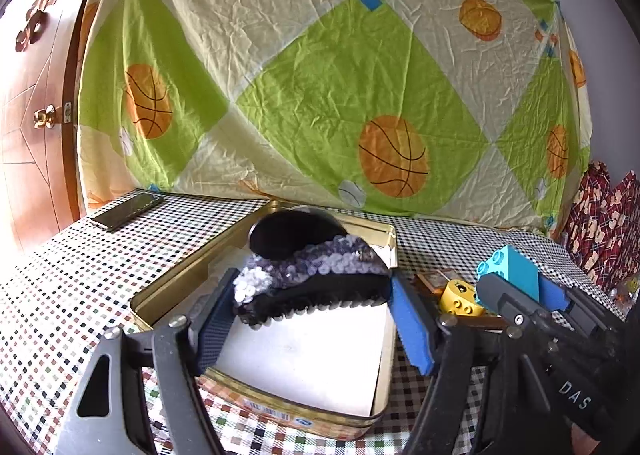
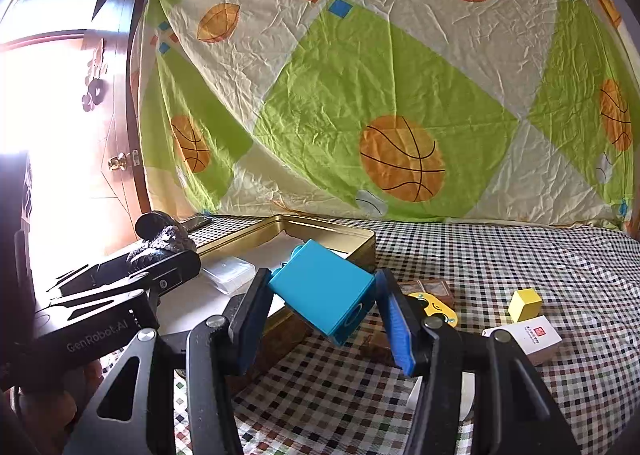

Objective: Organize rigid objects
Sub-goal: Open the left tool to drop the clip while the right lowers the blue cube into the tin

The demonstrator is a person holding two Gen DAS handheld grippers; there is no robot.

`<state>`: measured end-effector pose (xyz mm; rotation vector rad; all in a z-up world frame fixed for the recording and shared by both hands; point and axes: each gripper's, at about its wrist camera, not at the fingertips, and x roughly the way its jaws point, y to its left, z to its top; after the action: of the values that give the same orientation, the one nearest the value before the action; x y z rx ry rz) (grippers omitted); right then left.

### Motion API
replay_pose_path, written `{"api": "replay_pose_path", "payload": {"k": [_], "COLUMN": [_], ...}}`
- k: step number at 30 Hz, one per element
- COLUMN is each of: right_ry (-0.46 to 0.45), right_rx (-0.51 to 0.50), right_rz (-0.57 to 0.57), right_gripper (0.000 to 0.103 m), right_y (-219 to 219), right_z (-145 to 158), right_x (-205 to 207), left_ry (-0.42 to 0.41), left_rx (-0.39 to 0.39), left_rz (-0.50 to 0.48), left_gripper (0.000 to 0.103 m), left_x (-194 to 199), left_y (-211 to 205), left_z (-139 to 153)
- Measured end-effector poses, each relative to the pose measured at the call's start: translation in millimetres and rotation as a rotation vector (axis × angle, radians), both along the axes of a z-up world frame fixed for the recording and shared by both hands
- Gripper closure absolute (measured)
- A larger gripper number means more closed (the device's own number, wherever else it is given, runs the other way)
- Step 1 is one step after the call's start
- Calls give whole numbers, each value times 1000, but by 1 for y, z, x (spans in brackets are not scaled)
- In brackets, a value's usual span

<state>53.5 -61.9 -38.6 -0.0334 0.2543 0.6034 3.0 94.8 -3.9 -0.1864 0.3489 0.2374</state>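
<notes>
Black gripper arms fill the foreground of both wrist views. Between the pads of the left gripper (image 1: 312, 311) a sequined black hair clip (image 1: 308, 279) is clamped and held above the open gold tin (image 1: 256, 391), over its white lining. The right gripper (image 2: 324, 315) is closed on a teal building block (image 2: 322, 291), which is carried tilted, just beside the tin's right wall and not yet over its opening.

Part of the sorting appears to be done: a clear plastic case (image 2: 228, 273) is seen lying inside the tin. Neither held item has been set down yet. Several rigid pieces are left on the checked tablecloth (image 2: 500, 255) to the right of the tin: a yellow perforated piece (image 1: 460, 297), a small framed brown item (image 1: 434, 281) beside it, a pale yellow cube (image 2: 525, 305) and a white carton (image 2: 528, 337) near the cube. A phone (image 1: 127, 210) is left at the far left corner, well apart from the tin; whether it belongs to the task cannot be told. By this reading the task is judged less than half complete.
</notes>
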Motion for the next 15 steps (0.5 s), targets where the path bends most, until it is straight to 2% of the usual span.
{"api": "replay_pose_path", "payload": {"k": [15], "right_ry": [20], "right_rx": [-30], "right_rz": [41], "right_gripper": [48], "right_y": [21], "right_z": [-2], "right_x": [9], "left_ry": [61], "left_rx": [-14], "left_rz": [19], "left_gripper": [30], "left_x": [13], "left_y": [23], "left_z": [-5]}}
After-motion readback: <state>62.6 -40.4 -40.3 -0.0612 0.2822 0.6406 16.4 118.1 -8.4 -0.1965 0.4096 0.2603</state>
